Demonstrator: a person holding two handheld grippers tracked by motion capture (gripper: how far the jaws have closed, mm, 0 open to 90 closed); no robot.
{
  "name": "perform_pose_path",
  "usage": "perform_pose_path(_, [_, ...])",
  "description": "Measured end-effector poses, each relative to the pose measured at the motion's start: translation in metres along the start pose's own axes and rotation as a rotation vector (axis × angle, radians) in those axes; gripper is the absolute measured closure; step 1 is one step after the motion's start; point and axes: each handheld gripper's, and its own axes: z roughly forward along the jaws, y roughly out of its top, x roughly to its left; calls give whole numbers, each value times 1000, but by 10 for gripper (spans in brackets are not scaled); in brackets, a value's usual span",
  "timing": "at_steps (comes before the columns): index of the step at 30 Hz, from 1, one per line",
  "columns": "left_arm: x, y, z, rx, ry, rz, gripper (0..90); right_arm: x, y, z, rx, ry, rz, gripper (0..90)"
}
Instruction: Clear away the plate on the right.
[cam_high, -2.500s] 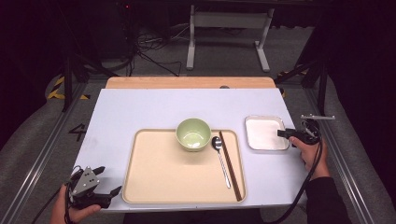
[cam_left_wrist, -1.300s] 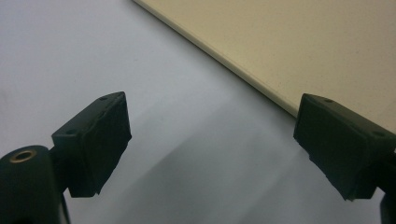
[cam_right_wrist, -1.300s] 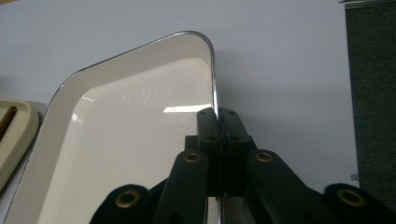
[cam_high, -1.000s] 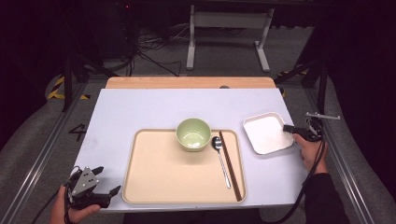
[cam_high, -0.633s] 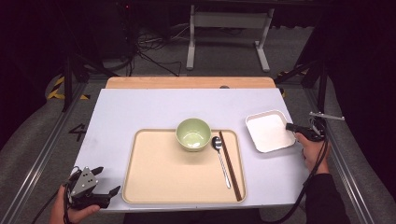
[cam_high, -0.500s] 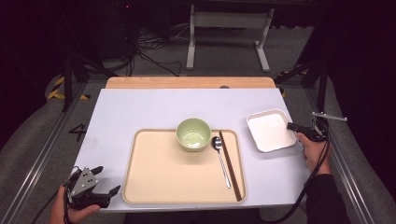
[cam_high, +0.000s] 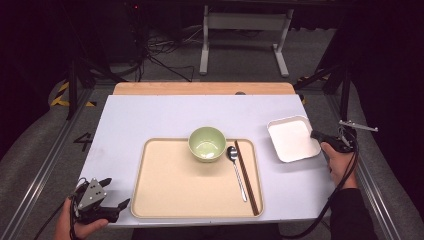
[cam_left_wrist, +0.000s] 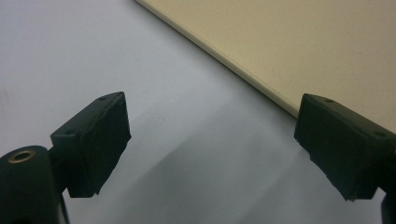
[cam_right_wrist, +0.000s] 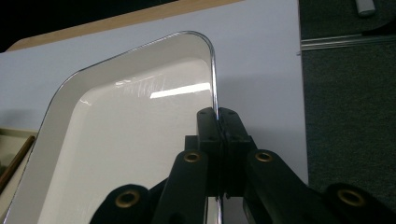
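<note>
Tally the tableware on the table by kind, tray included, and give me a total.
Trays: 1, beige tray
Bowls: 1, green bowl
Spoons: 1, metal spoon
Chopsticks: 1 pair, brown chopsticks
Dishes: 1, white square dish, its rim pinched by the right gripper
Total: 5

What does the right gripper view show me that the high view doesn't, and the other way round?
Right gripper view: the right hand-held gripper pinches the thin rim of the white dish, pads shut on the edge. High view: the green bowl, spoon and chopsticks on the beige tray, plus the left hand-held gripper near the table's front corner. Shared: the dish, the white table.
</note>
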Motion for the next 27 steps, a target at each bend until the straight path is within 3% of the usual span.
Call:
perform_pose_path(9, [0,0,0,-2,0,-4,114,2,4,-8,-40,5,4,893])
perform_pose_path(16, [0,0,1,-1,-7,-5,113,13,10,-19,-81,39,-23,894])
perform_pose_path(27, [0,0,0,-4,-4,1,113,18,12,-23,-100,56,-30,894])
